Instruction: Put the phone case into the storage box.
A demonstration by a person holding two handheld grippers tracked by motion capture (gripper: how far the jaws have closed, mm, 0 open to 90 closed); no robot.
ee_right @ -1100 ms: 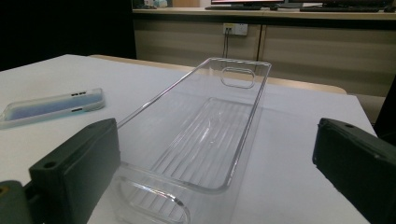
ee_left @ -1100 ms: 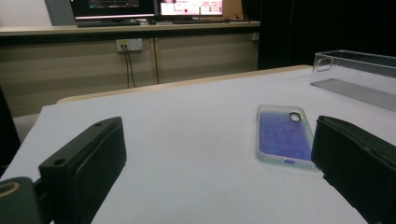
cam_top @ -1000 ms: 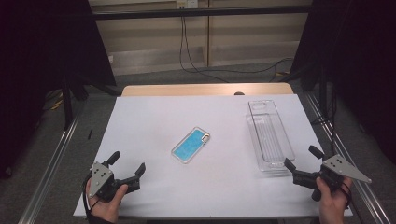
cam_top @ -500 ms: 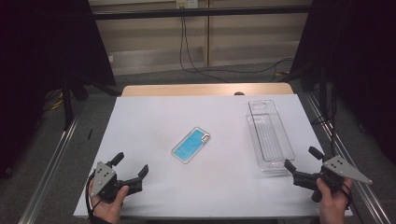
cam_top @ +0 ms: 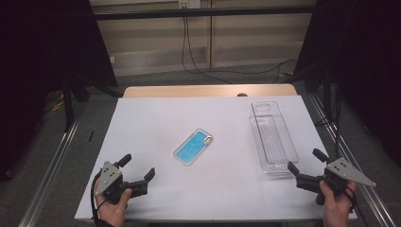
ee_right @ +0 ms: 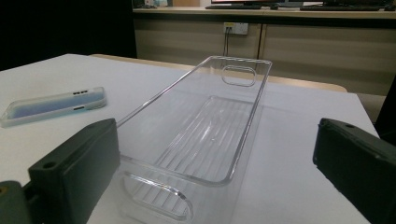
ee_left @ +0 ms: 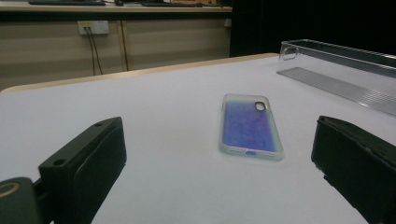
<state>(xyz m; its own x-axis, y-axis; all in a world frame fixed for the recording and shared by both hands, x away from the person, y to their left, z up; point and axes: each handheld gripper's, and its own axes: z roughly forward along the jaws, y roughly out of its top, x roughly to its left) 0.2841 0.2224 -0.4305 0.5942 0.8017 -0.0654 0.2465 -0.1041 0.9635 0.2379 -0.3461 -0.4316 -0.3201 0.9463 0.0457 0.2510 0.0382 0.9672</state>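
Note:
A blue phone case (cam_top: 192, 146) with a clear rim lies flat near the middle of the white table (cam_top: 156, 123). It also appears ahead of the left jaws (ee_left: 250, 126) and at the far left of the right gripper view (ee_right: 51, 107). A long clear plastic bin (cam_top: 273, 137) stands empty at the right (ee_right: 205, 135) (ee_left: 341, 65). My left gripper (cam_top: 138, 169) is open near the front left corner, pointing toward the case. My right gripper (cam_top: 306, 160) is open just in front of the bin's near end.
The table's wooden far edge (cam_top: 208, 91) borders a floor with cables (cam_top: 189, 52). Metal rails (cam_top: 52, 161) run along both sides of the table. Dark curtains (cam_top: 47, 47) hang left and right.
The left gripper has shifted slightly forward and right along the front edge. The right gripper, case and bin stay where they were.

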